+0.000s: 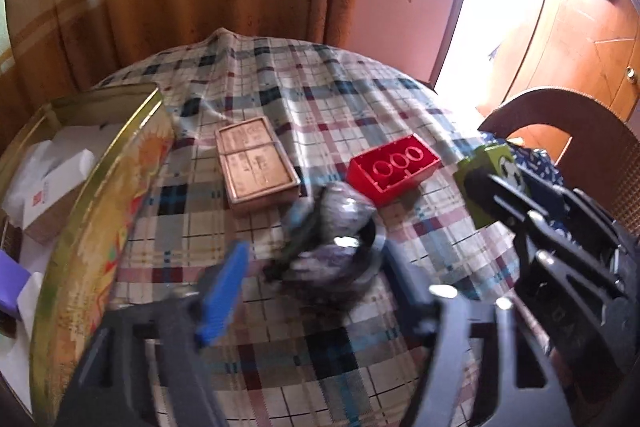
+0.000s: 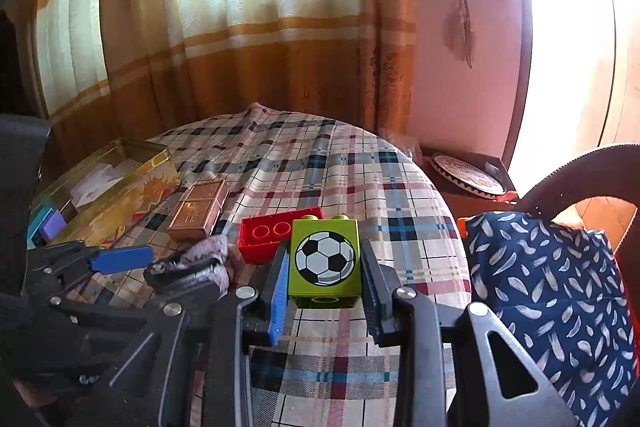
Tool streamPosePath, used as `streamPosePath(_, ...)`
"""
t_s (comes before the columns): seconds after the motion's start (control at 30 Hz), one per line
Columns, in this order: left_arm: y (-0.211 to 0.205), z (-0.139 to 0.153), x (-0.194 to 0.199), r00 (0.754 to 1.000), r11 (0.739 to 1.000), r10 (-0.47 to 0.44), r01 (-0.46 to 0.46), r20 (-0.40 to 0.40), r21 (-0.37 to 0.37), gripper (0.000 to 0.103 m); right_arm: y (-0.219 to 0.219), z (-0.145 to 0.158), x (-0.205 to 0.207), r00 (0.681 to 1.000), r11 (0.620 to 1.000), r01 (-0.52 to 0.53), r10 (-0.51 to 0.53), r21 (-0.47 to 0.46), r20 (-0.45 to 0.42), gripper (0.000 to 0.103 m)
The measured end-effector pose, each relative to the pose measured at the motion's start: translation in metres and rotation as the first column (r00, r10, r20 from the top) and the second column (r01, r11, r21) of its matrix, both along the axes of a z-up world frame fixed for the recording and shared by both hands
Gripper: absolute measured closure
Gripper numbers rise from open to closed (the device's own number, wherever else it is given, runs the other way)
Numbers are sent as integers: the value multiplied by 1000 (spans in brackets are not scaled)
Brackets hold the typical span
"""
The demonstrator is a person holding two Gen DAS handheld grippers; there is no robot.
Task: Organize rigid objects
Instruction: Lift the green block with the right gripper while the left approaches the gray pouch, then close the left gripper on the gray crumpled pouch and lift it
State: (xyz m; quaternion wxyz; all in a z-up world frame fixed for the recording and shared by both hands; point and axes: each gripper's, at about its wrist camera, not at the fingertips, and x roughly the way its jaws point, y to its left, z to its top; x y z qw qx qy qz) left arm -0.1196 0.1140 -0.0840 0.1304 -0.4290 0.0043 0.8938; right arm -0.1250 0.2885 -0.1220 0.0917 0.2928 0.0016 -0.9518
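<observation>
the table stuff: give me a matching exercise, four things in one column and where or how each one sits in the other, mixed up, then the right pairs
Things
1. green soccer-ball block
2. red block
3. copper case
4. gold tin

States
A. lying flat on the checked cloth, closed
B. lid off, papers inside, at the left edge of the table
C. clamped between the right gripper fingers
D. upside down on the cloth, hollow tubes facing up

Pairs: 1-C, 2-D, 3-A, 4-B
</observation>
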Motion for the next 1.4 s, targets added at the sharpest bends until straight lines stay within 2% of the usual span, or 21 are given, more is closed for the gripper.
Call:
streamPosePath(0.3,0,9,11,997,1000,-13,13,-70,8,52,2,-1,-1,1000,1000,-11,11,-12,6,69)
streamPosePath(0.43,-9,16,19,993,1000,11,-8,-120,27,53,1,-1,0,1000,1000,-19,19,-11,-5,69)
streamPosePath(0.9,-43,24,36,975,992,106,-90,-195,89,54,-2,-1,1,999,999,-38,38,-7,-14,69)
streamPosePath(1.2,-49,31,51,957,993,115,-103,-266,56,54,-1,0,4,998,999,-52,51,-12,-32,69)
streamPosePath(1.4,-57,35,58,946,991,132,-120,-296,59,54,-15,4,13,993,996,-72,76,50,-87,69)
